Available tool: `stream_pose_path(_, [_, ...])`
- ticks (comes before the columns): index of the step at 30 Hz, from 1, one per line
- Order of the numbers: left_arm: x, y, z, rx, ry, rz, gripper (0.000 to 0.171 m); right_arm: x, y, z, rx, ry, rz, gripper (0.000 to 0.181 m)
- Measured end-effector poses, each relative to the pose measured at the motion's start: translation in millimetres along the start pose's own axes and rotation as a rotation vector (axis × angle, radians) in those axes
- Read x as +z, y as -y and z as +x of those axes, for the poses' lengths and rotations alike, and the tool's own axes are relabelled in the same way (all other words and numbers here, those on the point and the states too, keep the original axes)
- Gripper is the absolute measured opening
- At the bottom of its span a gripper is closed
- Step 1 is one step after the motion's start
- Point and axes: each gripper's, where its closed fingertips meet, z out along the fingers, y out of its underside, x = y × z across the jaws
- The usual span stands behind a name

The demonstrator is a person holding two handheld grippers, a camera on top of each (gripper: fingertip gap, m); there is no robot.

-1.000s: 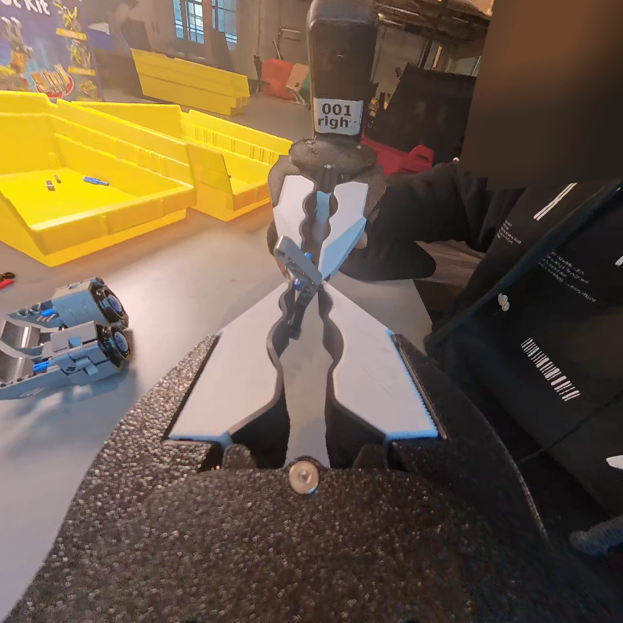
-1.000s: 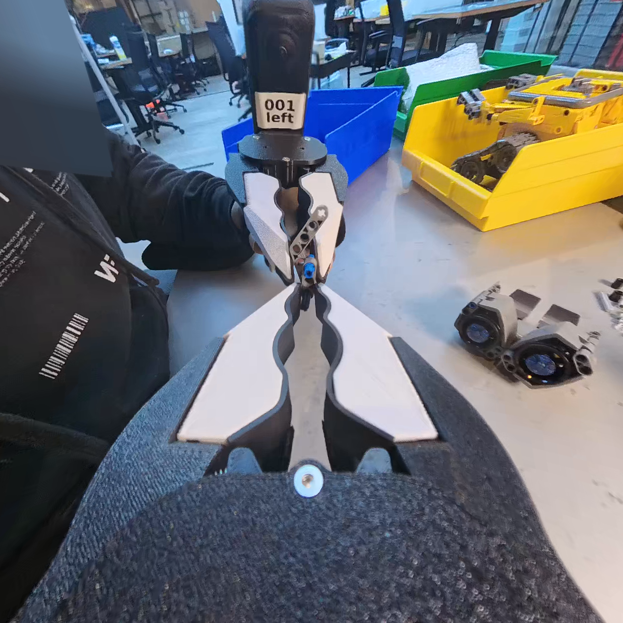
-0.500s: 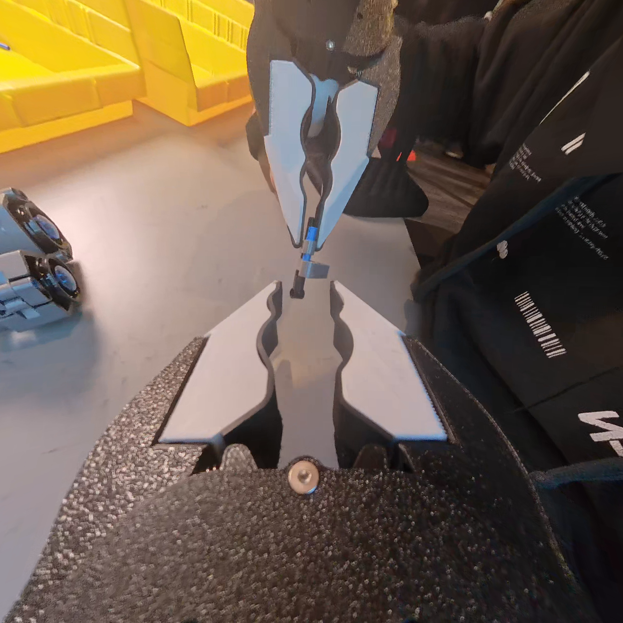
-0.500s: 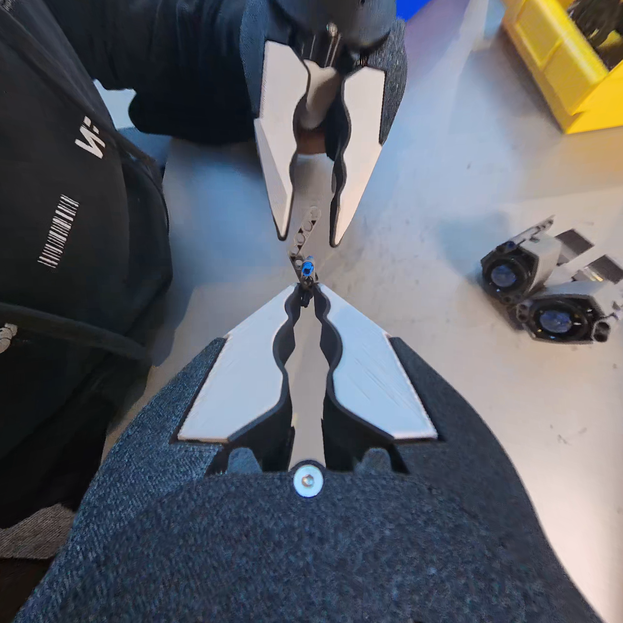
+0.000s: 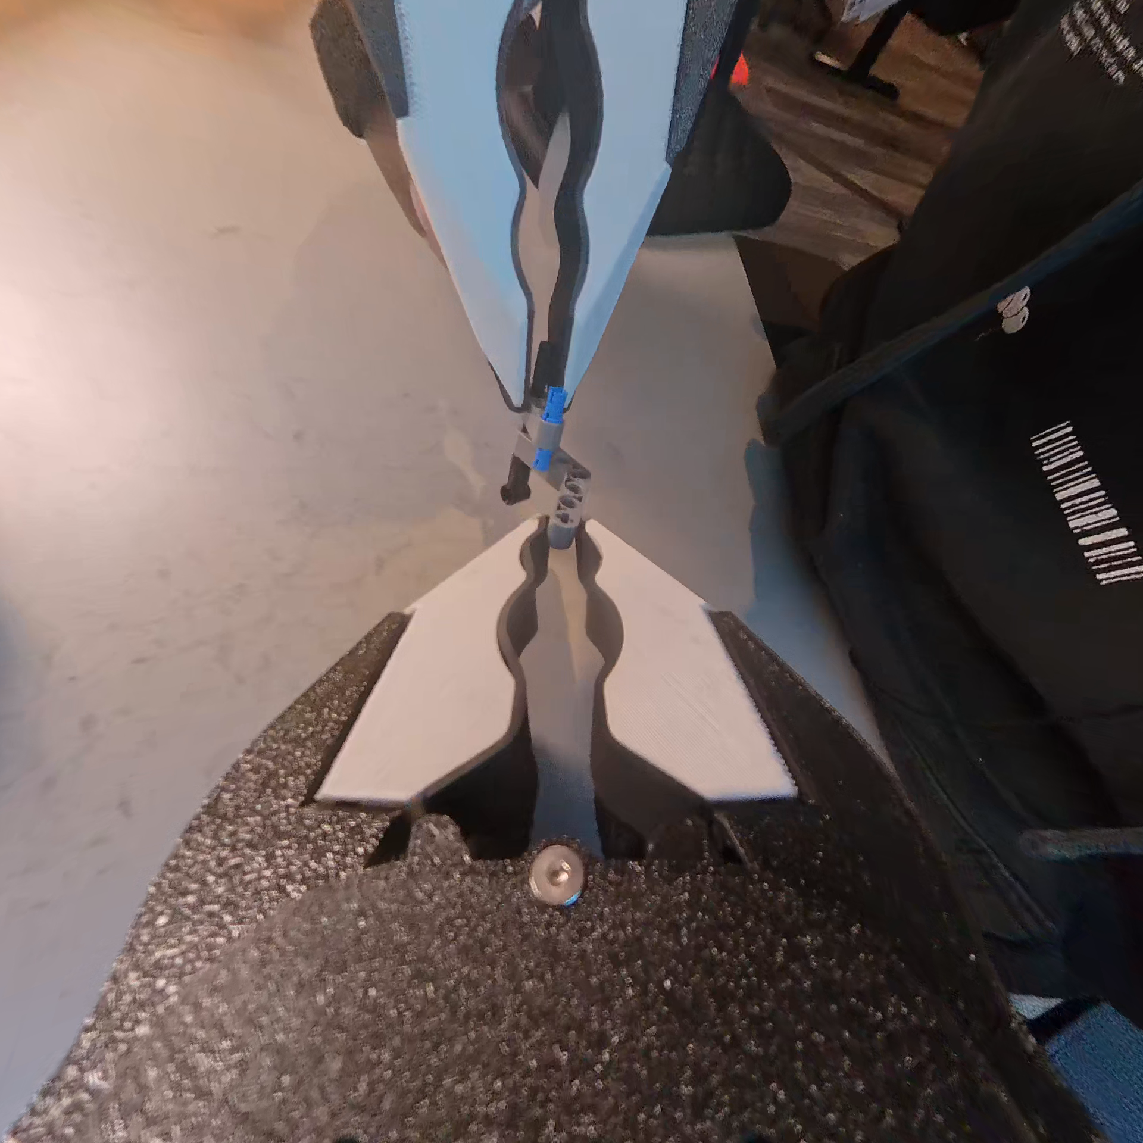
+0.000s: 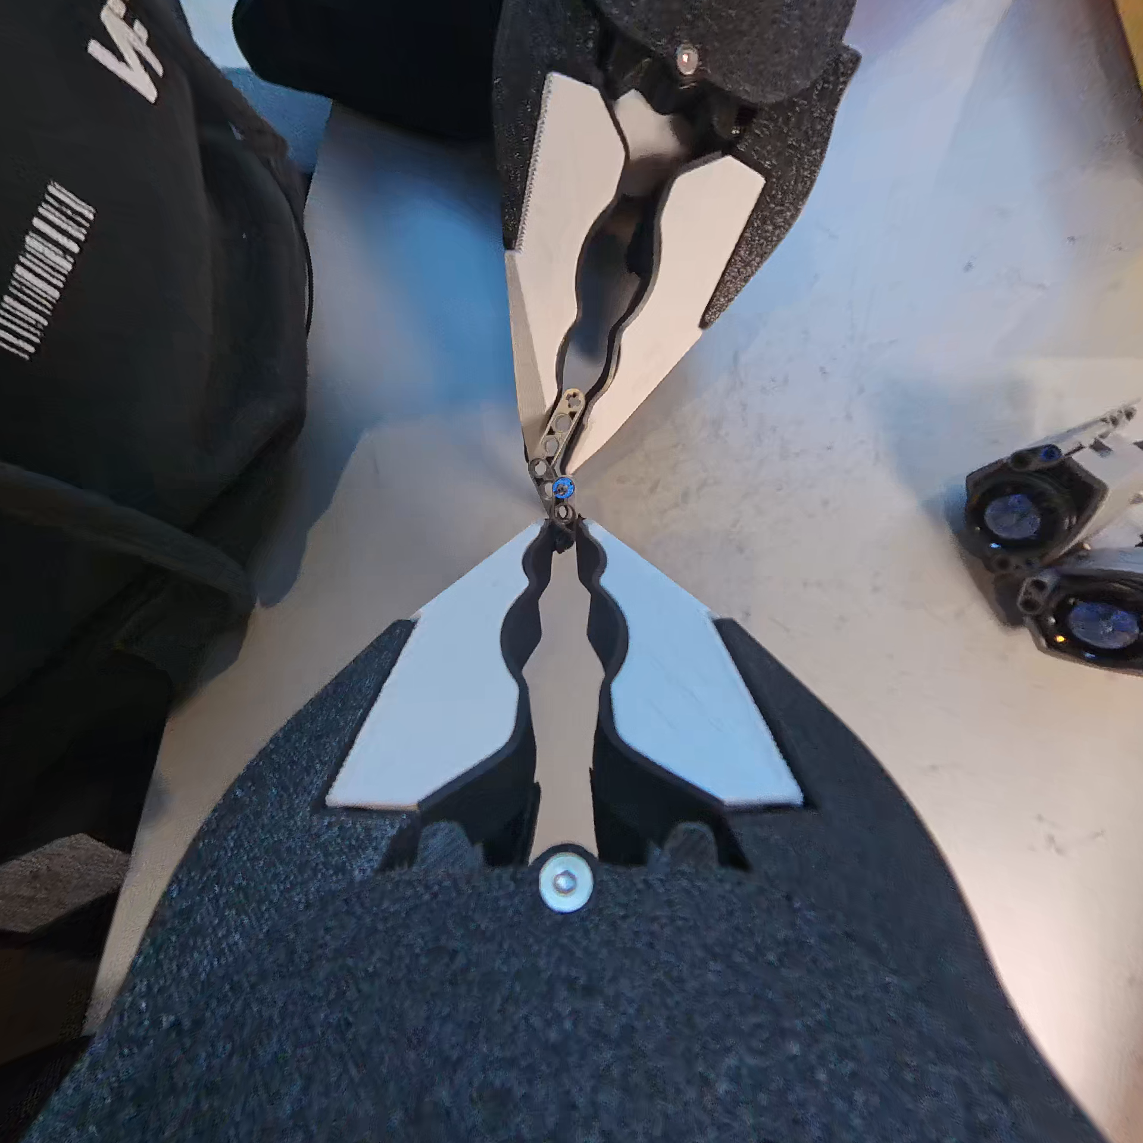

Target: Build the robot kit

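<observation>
Spreading under everything, the pale grey table (image 6: 866,383) filled both views, and a person's black garment (image 5: 989,556) with white printed marks closed off the 3 o'clock side of the left wrist view and the 9 o'clock side of the right wrist view. A grey assembly with two round blue-centred ends (image 6: 1064,556) lay on the table at 3 o'clock in the right wrist view, well apart from the tools.

The left gripper (image 5: 561,530) reached up from 6 o'clock in its own view, its fingers clenched on the lower end of a grey perforated beam (image 5: 569,501); from the right wrist view it (image 6: 550,458) came down from 12 o'clock with the beam (image 6: 560,427) between its tips. The right gripper (image 6: 560,526) met it tip to tip, nipped tight on a small black connector (image 6: 561,516) at the beam's far end, above the table at centre frame. A blue pin (image 5: 550,427) crossed the joint, just beside a black peg (image 5: 516,485) jutting toward 8 o'clock.
</observation>
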Motion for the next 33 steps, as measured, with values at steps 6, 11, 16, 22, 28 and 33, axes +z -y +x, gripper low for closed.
stream_pose_path(6, [-2.5, -2.1, 4.6, -0.024, -0.003, 0.002, 0.025, 7.3, -5.3, 0.6, 0.040, -0.015, -0.027, 0.005])
stream_pose_path(11, [-0.2, 3.9, 6.4, 0.016, 0.020, 0.007, 0.008, 8.9, -2.4, 1.1, 0.071, -0.032, -0.021, 0.005])
stream_pose_path(16, [-1.1, 4.7, 13.1, 0.002, -0.056, 0.022, 0.008, 6.2, 1.0, -6.7, -0.003, -0.009, 0.012, 0.006])
stream_pose_path(22, [-5.8, 5.6, 24.2, -0.002, -0.177, 0.040, 0.008, 0.0, 11.7, -18.0, -0.182, 0.030, 0.100, 0.006])
stream_pose_path(28, [-2.3, -3.4, 28.5, 0.017, -0.230, -0.025, 0.008, 5.6, 5.6, -25.0, -0.297, 0.071, 0.004, 0.006])
stream_pose_path(33, [-2.3, -2.9, 27.6, 0.009, -0.244, -0.028, 0.008, 14.9, 1.6, -24.0, -0.342, 0.071, -0.104, 0.006])
